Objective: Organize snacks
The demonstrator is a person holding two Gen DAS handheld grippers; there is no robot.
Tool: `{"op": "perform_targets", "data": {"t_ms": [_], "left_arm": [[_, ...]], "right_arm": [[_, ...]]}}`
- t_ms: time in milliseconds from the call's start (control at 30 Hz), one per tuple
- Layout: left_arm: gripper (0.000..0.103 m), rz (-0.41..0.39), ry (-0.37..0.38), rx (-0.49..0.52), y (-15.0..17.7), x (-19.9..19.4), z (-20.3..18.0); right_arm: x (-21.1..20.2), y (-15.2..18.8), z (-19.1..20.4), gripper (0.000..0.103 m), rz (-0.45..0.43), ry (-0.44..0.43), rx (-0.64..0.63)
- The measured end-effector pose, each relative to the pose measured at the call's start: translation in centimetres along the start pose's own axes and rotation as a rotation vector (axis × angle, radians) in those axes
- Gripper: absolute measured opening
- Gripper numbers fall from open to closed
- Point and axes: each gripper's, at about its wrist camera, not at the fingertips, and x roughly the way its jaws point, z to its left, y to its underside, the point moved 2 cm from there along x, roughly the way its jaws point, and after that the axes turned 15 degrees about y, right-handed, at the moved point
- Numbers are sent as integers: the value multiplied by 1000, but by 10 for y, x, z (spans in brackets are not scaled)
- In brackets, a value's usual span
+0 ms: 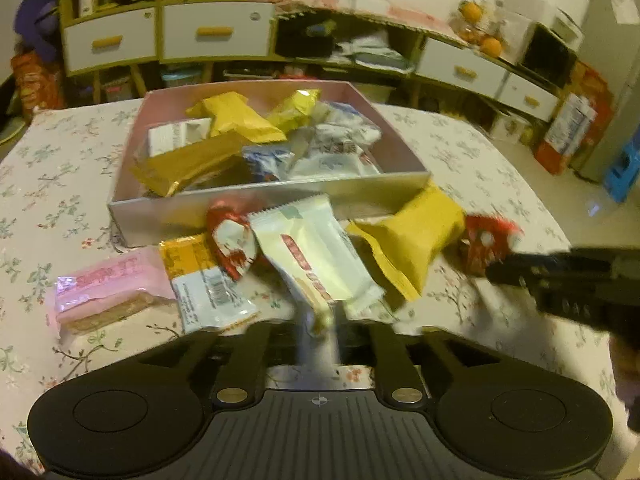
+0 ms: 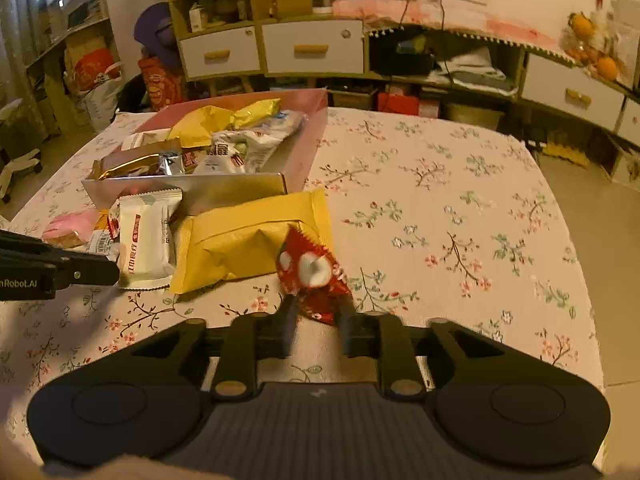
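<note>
My left gripper (image 1: 320, 320) is shut on the lower end of a white snack packet (image 1: 316, 256), which tilts up over the other snacks; its fingers are blurred. My right gripper (image 2: 318, 314) is shut on a small red snack packet (image 2: 316, 272), held just above the floral tablecloth. A big yellow packet (image 2: 240, 240) lies between the two, against the front wall of the pink box (image 1: 280, 200), which holds several snacks. A pink wafer packet (image 1: 112, 288), an orange-and-white packet (image 1: 204, 280) and a red-and-white packet (image 1: 232, 240) lie left of the white one. The right gripper (image 1: 494, 272) enters the left wrist view beside the red packet (image 1: 488, 244).
The floral tablecloth (image 2: 440, 220) stretches bare to the right of the box (image 2: 224, 188). Past the table's far edge stands a low cabinet (image 2: 312, 48) with white drawers and cluttered shelves. A blue stool (image 1: 624, 172) sits on the floor at the right.
</note>
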Motion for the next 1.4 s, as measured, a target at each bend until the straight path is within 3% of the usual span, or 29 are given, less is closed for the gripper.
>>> {"op": "perform_targets", "data": {"t_ms": [67,200,433,600,800,1400], "left_arm": [[73,-37,-24,-20,-4,0,0],[77,-62,-30,-71,-14,11,-3],[76,-65,-132,-126,-16,38,0],[72,-73,-150,-136,-15,44,1],[46,-69,-180,-124,-17,47,-2],[44,-52,-58,-106,-13,16,1]], "right_arm": [[0,0,1,35,-7,0,-5],[5,-2,5,51,-12,-6,-6],[15,-4,16,50,-14,28,-36],[19,-5,18,41,-16,49,-53],[17,-5,18,38,-29,67,-61],[-3,-12,11,35,-49,49,-31]]}}
